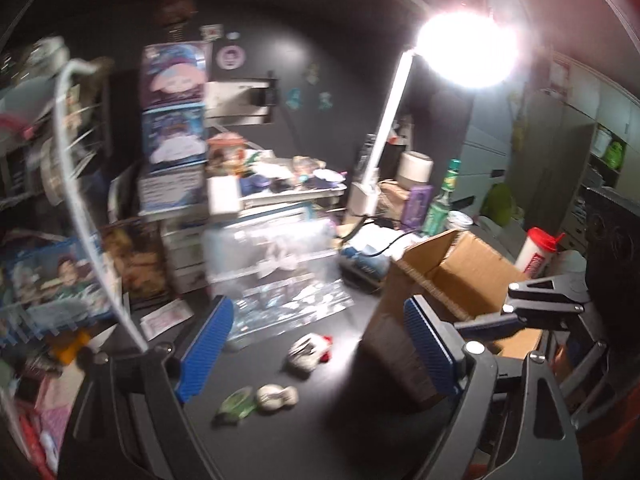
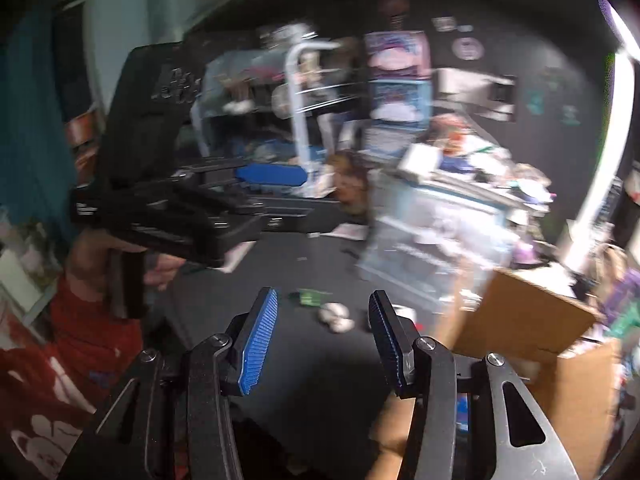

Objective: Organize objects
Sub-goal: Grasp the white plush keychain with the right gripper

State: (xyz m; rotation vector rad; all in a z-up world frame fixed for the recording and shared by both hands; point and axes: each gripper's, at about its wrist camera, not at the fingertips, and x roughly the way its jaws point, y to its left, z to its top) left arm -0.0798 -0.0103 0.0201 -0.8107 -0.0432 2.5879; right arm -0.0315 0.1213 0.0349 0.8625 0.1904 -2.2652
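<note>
On the dark desk lie three small items: a white and red trinket, a whitish lump and a green wrapper. The lump and the wrapper also show in the right wrist view. My left gripper is open and empty above them. My right gripper is open and empty, near the open cardboard box, which also shows in the right wrist view. The left gripper's body shows at left there, with one blue pad visible.
A bright desk lamp stands behind the box. A clear plastic case, stacked printed boxes, a green bottle, a red-capped white bottle and a white wire rack crowd the desk's back and left.
</note>
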